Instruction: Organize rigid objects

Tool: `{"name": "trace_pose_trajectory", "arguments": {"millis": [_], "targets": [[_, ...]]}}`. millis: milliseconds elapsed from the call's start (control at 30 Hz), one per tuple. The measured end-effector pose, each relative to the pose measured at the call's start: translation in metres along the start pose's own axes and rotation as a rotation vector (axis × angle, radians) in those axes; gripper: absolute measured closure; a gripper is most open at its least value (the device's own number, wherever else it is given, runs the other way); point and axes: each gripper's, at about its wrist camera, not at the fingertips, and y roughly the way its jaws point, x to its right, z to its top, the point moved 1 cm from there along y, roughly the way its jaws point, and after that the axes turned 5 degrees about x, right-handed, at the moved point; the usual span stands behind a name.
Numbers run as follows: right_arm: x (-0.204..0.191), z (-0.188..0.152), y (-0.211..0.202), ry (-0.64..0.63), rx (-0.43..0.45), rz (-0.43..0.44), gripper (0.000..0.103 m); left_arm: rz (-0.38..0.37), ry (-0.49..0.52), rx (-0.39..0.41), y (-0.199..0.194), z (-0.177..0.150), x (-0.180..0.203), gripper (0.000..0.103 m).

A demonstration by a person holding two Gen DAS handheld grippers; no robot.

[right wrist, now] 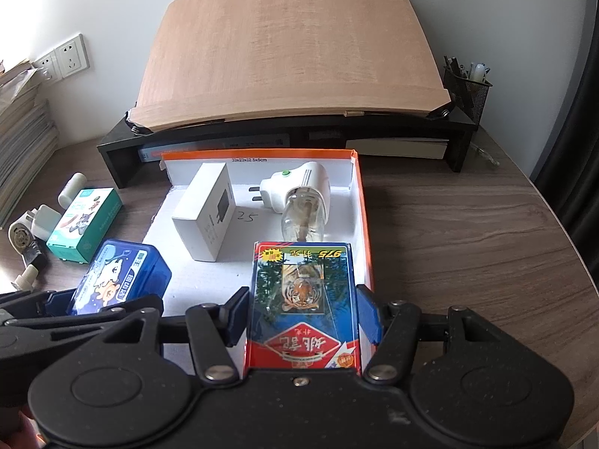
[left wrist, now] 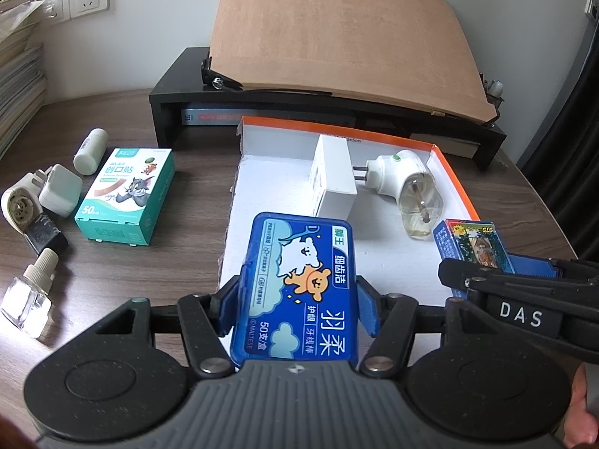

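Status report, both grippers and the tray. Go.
Left gripper shut on blue floss-pick box. Right gripper shut on tiger card box. Both over white tray; white carton and plug-in vaporizer already inside, near end free.

Soft daylight fills the room, bright and even. The glass bottle [left wrist: 26, 308] at the left glares white, shadows on the tabletop [right wrist: 468, 247] stay faint, and fisheye edges bend and darken at the corners.
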Motion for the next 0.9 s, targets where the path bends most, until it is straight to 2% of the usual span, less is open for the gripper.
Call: {"name": "trace_pose_trajectory", "arguments": {"millis": [900], "targets": [[0.0015,0.0041,0.0087,-0.005,-0.013,0.007,0.031,-0.008,-0.009,-0.011,0.0085,0.0002,0.0014,0.041]]}}
